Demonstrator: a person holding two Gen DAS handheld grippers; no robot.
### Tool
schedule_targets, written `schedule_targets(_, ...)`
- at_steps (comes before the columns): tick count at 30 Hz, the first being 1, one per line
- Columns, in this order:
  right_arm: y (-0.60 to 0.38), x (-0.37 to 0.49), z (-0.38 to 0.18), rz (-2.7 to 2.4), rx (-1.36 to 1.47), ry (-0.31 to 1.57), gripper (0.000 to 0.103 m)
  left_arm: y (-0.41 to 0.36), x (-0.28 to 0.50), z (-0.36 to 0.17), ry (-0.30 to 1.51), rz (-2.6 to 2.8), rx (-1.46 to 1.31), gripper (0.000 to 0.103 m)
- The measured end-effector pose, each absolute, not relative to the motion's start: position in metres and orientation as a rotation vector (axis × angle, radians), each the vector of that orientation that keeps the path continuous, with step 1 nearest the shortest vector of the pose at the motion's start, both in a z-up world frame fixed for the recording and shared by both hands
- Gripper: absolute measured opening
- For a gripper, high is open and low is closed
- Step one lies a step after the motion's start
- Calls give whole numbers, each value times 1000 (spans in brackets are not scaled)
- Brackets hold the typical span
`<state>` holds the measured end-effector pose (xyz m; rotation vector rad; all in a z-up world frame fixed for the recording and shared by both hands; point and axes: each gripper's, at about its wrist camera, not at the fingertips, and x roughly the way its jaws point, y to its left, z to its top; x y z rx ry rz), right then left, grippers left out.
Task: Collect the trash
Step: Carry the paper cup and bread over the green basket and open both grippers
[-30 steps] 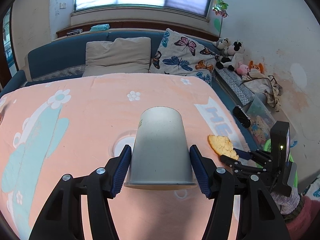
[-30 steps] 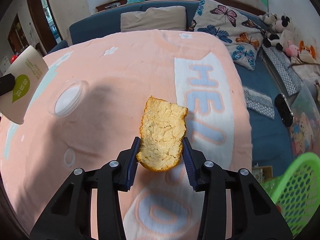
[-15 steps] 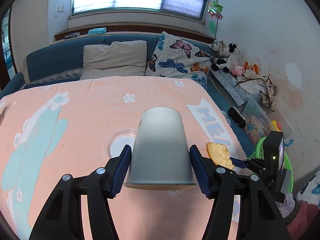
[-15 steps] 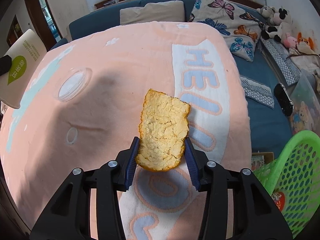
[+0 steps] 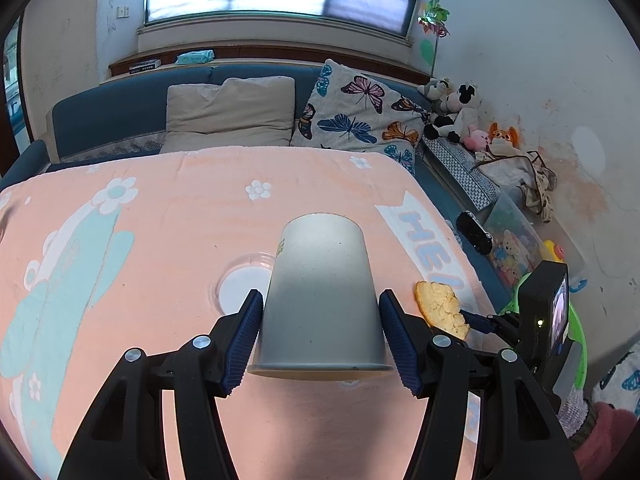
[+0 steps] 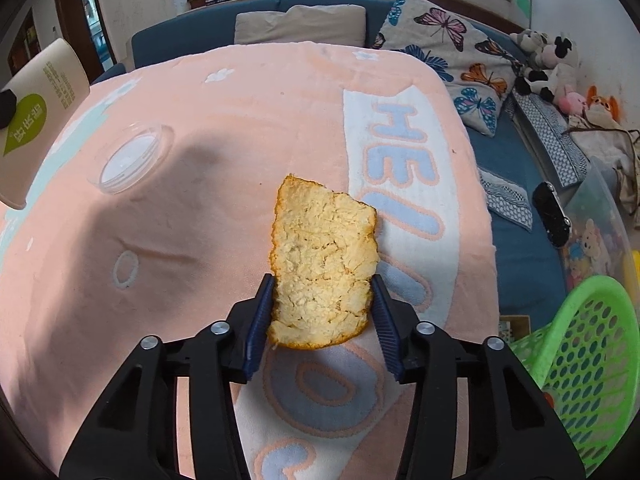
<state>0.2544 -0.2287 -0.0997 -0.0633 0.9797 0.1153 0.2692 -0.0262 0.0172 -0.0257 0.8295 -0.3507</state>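
The left hand-held gripper point(image 5: 320, 336) was clamped on a plain grey-white paper cup point(image 5: 320, 296), held upside down with its rim toward the camera, the blue ribbed pads pressing its flared wall on either side just above the rim. The cup hung over the peach-pink flowered towel cloth point(image 5: 168, 216) covering the worktop. Thin paper like that would be very light and easy to crush, so a gentle squeeze near the stiffer rolled rim looked the safest hold.

The right hand-held gripper point(image 6: 322, 312) was closed on a ragged piece of orange peel point(image 6: 324, 264), pale pith facing the lens, pinched across its lower half with the upper part standing free beyond the fingers. The peel appeared light, leathery and a little bendy, not fragile, though its curled edges could let it twist in the grip.

Both tools were levelled forward above the cloth, the right one nearer the cloth's right edge. A green perforated plastic basket point(image 6: 580, 368) stood below and to the right of that edge, probably on the floor, though the fisheye rim made that hard to confirm. It seemed the likely place for the trash.

A clear round plastic lid point(image 6: 128, 160) lay flat on the cloth, well apart from the peel and not yet collected.
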Motion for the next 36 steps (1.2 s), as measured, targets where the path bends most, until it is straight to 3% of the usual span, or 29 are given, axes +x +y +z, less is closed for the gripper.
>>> schedule_targets(18,-263,188,-57,143,23,917,41,-71,241,34,802,-424,-5,58)
schedule_targets(36,-384,91,-25,-88,79,865,41,-190,195,43,795,-637,60,58)
